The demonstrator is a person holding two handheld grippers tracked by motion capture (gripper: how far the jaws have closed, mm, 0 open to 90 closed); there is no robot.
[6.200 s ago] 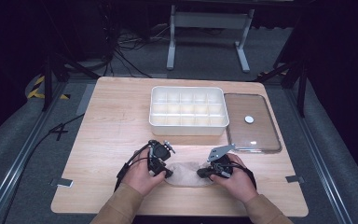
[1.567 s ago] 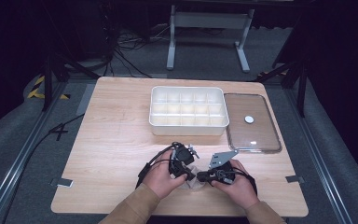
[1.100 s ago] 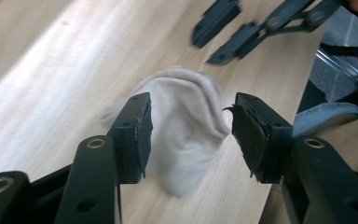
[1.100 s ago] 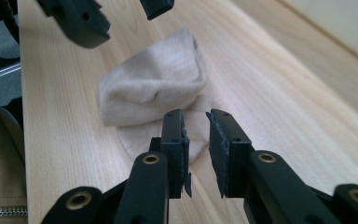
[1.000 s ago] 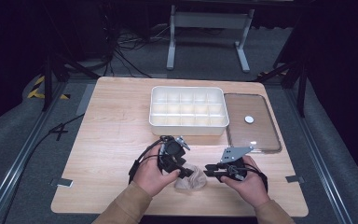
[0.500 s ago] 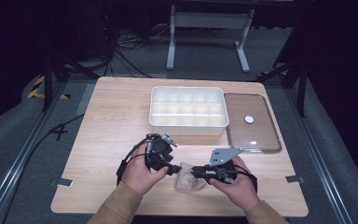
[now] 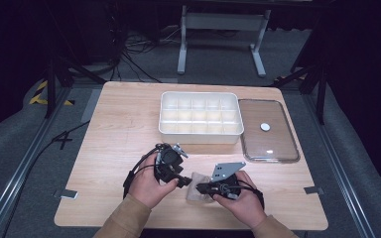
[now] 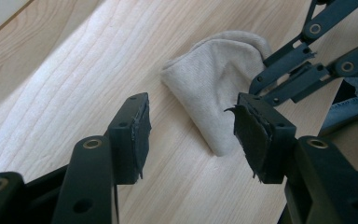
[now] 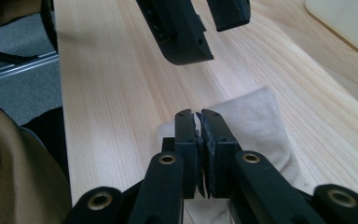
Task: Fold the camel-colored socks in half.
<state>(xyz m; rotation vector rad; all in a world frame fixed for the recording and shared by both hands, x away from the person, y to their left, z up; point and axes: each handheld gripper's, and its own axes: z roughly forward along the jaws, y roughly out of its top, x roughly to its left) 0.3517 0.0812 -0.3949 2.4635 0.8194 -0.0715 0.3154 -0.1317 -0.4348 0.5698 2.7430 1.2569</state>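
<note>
My right tongs [image 9: 200,123] had just closed, nipping the cloth [image 9: 261,121] at lower centre. My left tongs [image 8: 191,126] stood open, empty. Cloth lay bunched; folding remained unfinished.

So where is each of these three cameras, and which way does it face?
High view: fixed above the person's side, facing forward and down on the table; both forearms and hands, the left gripper and the right gripper show.
Left gripper view: rides the left gripper, looking along its open jaws at the beige cloth.
Right gripper view: rides the right gripper, jaws just closed over the cloth; a tan sleeve shows.
Shared: all three show the cloth; each gripper view also shows the other gripper.
</note>
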